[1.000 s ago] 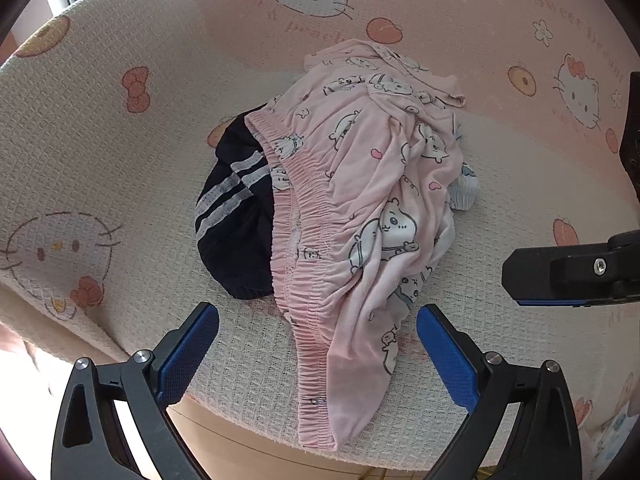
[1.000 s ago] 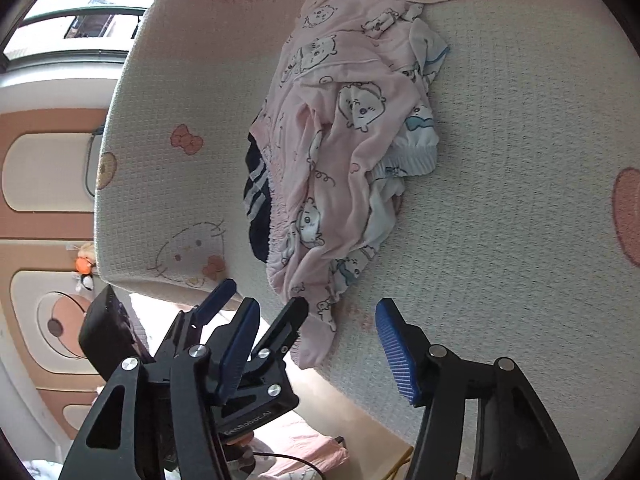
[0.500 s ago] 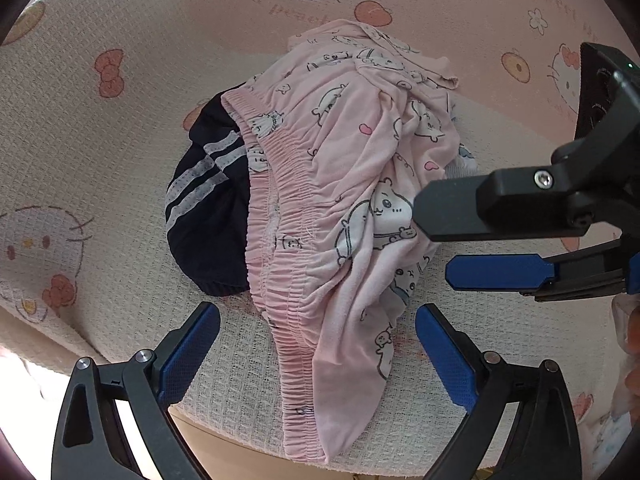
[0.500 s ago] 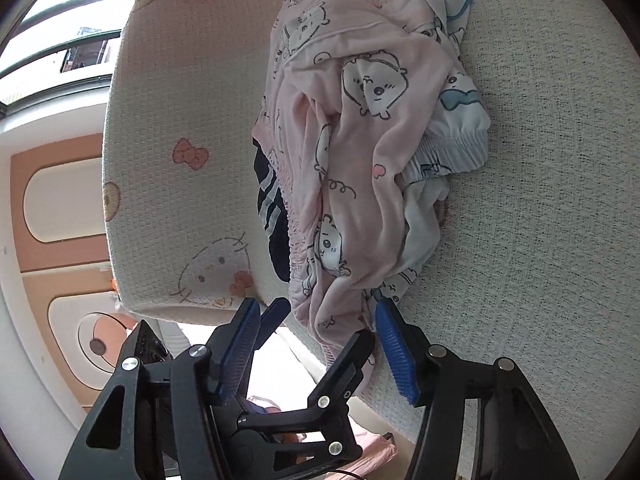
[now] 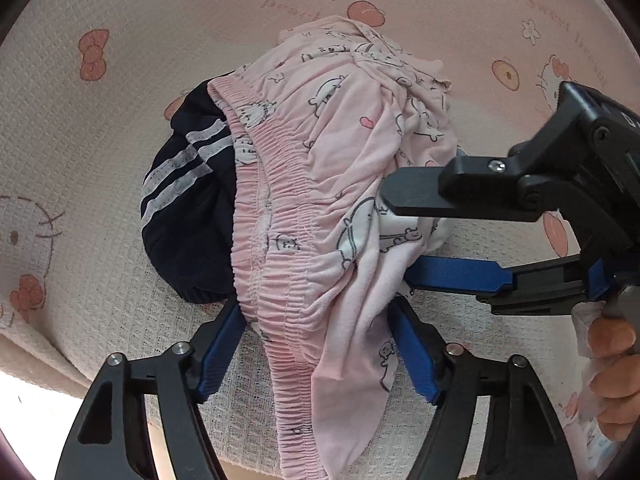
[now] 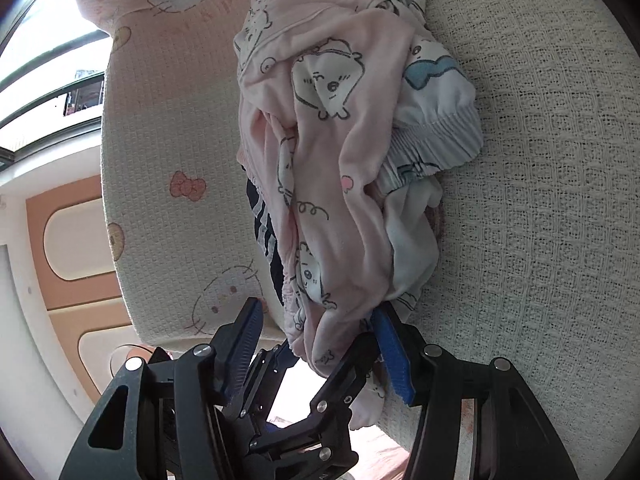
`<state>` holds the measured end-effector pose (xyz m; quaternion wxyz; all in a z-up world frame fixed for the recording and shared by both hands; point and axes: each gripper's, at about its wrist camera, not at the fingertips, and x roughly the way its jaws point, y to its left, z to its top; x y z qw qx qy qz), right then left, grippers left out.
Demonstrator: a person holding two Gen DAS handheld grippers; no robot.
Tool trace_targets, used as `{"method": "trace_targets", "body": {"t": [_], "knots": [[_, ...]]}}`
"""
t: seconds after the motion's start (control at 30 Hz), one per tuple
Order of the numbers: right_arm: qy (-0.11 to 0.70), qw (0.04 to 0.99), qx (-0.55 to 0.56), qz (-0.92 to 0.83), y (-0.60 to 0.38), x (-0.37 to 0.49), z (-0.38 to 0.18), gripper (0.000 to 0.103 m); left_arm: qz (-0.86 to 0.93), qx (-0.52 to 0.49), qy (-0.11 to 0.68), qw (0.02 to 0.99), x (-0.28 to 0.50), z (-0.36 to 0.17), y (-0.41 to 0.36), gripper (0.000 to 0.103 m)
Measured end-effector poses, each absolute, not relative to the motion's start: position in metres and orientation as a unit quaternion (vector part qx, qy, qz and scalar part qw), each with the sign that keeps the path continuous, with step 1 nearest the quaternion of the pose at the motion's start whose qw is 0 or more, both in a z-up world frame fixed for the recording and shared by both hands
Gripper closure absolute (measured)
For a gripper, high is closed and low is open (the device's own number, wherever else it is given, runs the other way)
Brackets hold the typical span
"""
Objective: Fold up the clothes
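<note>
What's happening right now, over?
Both tongs open: left tongs straddle the pink pants, right tongs alongside. Nothing gripped. Navy garment underneath.

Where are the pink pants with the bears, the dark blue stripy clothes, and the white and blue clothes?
pink pants [image 5: 280, 216], left wrist view, on the gathered waistband.
dark blue stripy clothes [image 5: 188, 220], left wrist view, just below the white stripes.
white and blue clothes [image 6: 440, 120], right wrist view, near its ribbed cuff.

cream waffle-weave cat-print blanket, orange-panelled wall, window

Black hand-held gripper (blue pads, silver screws).
</note>
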<state>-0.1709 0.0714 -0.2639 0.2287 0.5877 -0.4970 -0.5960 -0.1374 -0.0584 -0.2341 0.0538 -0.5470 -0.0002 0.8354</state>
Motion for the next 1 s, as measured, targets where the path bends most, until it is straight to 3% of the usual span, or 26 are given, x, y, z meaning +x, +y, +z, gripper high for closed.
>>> {"method": "trace_targets", "body": {"t": [0.13, 0.2, 0.4, 0.57, 0.7, 1.0], "knots": [[-0.492, 0.216, 0.58, -0.612, 0.073, -0.168, -0.267, 0.052, 0.843, -0.536, 0.011, 0.051, -0.138, -0.237, -0.054, 0.043], [-0.485, 0.203, 0.576, -0.626, 0.074, -0.167, -0.266, 0.072, 0.849, -0.526, 0.01, 0.053, -0.137, -0.237, -0.055, 0.049], [-0.466, 0.203, 0.564, -0.651, 0.072, -0.164, -0.256, 0.082, 0.852, -0.519, 0.026, 0.066, -0.134, -0.242, -0.049, 0.048], [-0.453, 0.218, 0.553, -0.665, 0.077, -0.165, -0.241, 0.082, 0.85, -0.516, 0.066, 0.079, -0.132, -0.248, -0.035, 0.013], [-0.434, 0.23, 0.551, -0.675, 0.073, -0.172, -0.233, 0.082, 0.852, -0.519, 0.036, 0.066, -0.137, -0.247, -0.038, 0.012], [-0.423, 0.226, 0.558, -0.677, 0.079, -0.17, -0.235, 0.082, 0.834, -0.55, 0.027, 0.041, -0.147, -0.235, -0.049, 0.05]]}}
